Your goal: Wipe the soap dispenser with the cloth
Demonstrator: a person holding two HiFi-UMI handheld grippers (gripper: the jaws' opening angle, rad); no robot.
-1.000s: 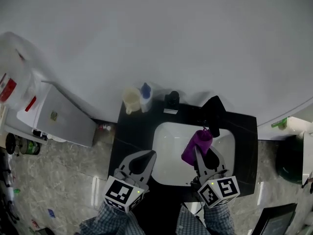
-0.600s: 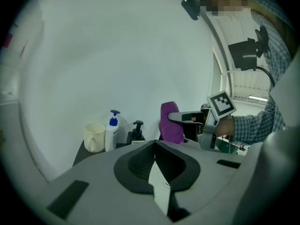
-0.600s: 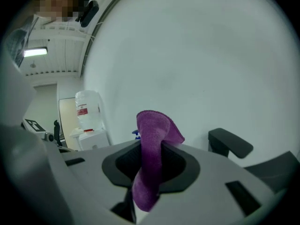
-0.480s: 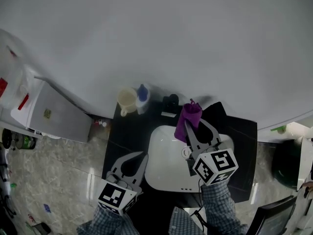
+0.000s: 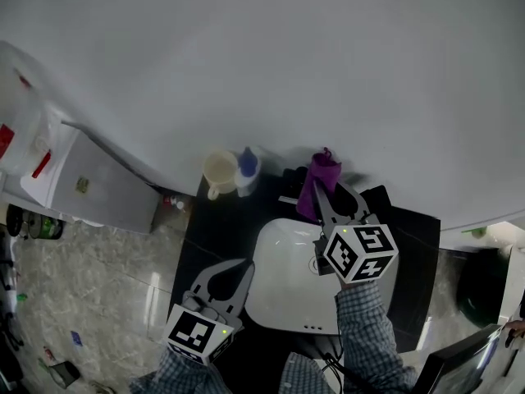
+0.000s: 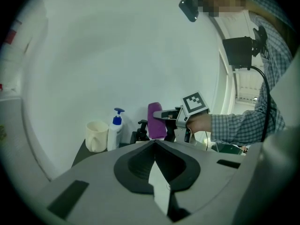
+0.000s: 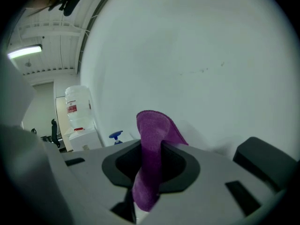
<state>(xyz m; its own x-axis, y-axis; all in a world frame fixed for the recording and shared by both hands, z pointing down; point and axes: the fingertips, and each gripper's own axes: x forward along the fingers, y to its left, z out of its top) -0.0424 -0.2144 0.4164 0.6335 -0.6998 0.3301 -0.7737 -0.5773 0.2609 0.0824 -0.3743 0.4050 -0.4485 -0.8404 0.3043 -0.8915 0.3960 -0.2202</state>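
No lettering could be read anywhere. The red label on the clear water bottle was too small to make out, as was the white tag at the base of the black pump dispenser. The white cubes bore only black square patterns.

Dispenser right of bottle (behind basin)

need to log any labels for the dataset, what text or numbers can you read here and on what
No text can be read.
Red label on the water jug: too blurred.
Blue-pump bottle: no label legible.
White tag by the black pump: too small.
Marker cube: square patterns only, no words.
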